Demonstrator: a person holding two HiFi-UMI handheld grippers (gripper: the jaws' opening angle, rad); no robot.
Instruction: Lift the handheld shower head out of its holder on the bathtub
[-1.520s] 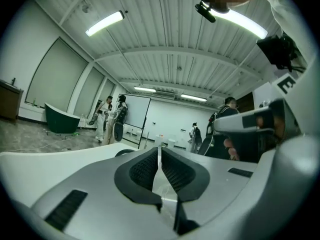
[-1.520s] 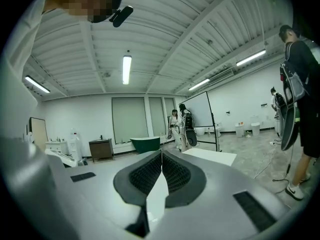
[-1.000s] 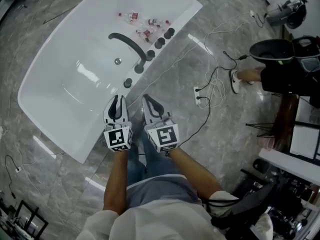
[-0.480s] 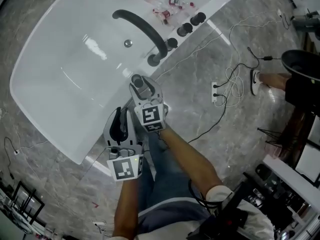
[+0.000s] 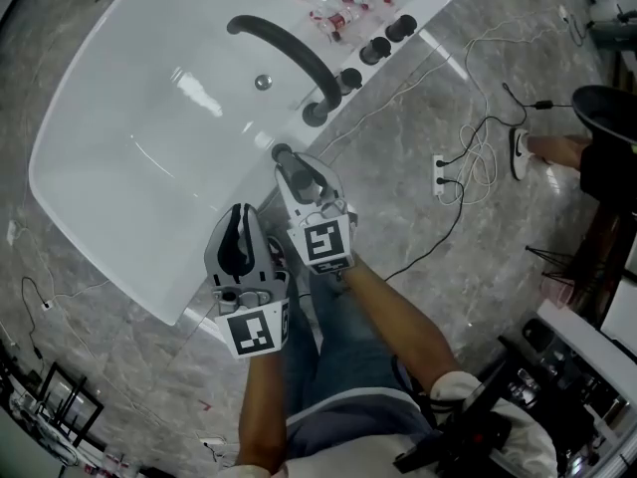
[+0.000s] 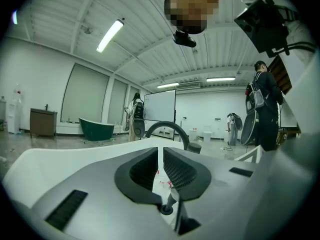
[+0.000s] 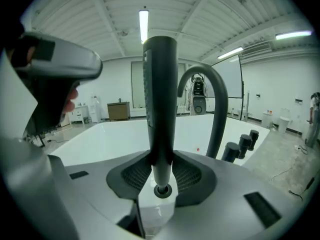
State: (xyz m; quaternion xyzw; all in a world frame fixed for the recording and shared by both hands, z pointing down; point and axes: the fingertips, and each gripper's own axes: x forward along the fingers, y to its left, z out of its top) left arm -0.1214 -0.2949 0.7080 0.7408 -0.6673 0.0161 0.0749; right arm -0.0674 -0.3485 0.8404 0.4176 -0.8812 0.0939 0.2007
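Note:
The dark handheld shower head (image 7: pixel 160 109) stands upright in its holder on the white bathtub's rim (image 5: pixel 119 267). In the head view its top (image 5: pixel 283 153) shows just past my right gripper (image 5: pixel 295 172). My right gripper (image 7: pixel 161 176) has the handle between its jaws, which are closing, and both pads touch it. My left gripper (image 5: pixel 239 229) hovers over the rim behind and to the left, jaws together on nothing. In the left gripper view its jaws (image 6: pixel 161 171) leave only a thin slit.
A dark arched faucet (image 5: pixel 289 58) and three round knobs (image 5: pixel 376 48) sit on the rim beyond the shower head. Small bottles (image 5: pixel 328 3) lie at the tub's far end. A power strip (image 5: pixel 439 172) and cables lie on the marble floor to the right.
Both grippers have come down toward the tub rim. The right one moved ahead of the left and now has the shower head's handle between its jaws.

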